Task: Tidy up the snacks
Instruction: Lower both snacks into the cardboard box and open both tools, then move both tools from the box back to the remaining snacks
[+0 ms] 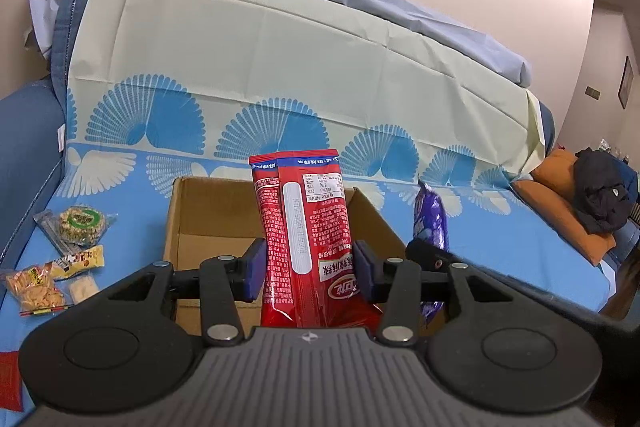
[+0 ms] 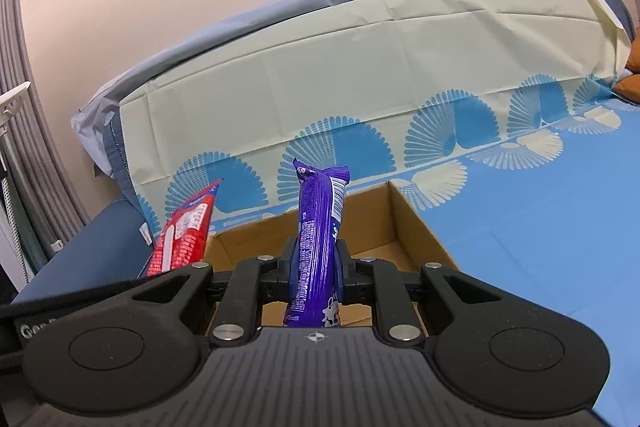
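The left gripper point(image 1: 310, 269) is clamped about halfway shut on two red snack packets point(image 1: 304, 227), held upright over the near edge of the open cardboard box point(image 1: 208, 223). The right gripper point(image 2: 316, 271) is squeezed almost fully shut on a purple snack packet point(image 2: 318, 227), also upright, above the same box's near right side. The box sits on a blue patterned sheet point(image 1: 132, 239). To its left lie loose snacks: a round rice cake point(image 1: 80, 225) farthest, small yellow packets point(image 1: 78, 261) nearer
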Demonstrator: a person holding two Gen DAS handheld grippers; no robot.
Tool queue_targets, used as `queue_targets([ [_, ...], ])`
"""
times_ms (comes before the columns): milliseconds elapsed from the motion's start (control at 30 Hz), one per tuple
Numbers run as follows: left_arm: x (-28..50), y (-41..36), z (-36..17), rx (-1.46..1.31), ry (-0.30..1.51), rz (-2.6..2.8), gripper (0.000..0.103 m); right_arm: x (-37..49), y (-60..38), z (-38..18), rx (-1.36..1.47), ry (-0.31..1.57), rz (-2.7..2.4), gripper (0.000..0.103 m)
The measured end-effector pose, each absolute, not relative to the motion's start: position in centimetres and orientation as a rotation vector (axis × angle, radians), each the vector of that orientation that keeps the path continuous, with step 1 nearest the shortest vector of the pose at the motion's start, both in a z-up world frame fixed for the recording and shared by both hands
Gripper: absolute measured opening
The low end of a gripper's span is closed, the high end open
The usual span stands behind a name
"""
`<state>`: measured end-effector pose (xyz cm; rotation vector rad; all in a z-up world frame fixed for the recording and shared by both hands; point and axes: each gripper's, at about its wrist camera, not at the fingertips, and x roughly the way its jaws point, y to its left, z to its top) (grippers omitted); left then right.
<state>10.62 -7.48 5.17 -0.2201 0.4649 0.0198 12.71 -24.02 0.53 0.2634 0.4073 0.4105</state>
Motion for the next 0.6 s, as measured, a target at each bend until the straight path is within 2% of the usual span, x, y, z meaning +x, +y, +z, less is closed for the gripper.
queue_targets([
  [100,10.7,-7.4,6.0,-0.228,0.445,0.013,0.057,12.9,-24.0,0.5,0.268,0.421,0.419,0.021],
  [133,10.6,-7.2,6.4,-0.229,0.428,0.007,0.066,13.0,-23.9,0.4,0.266,0.431,0.420,0.030],
  [167,10.5,-7.1,6.7,-0.230,0.412,0.003,0.075,13.2,-23.7,0.4,0.256,0.445,0.416,0.056],
  [233,10.0,-6.9,7.0,-0.222,0.394,0.006,0.078,13.3,-23.6,0.3,0.237,0.456,0.375,0.081],
  [400,9.5,-5.1,4.9,-0.244,0.486,0.094,0.078,13.7,-24.2,-0.1,0.200,0.483,0.263,0.080],
  [600,9.4,-2.3,0.0,-0.322,0.729,0.253,0.077,15.1,-25.4,-2.0,0.162,0.600,0.092,0.078],
])
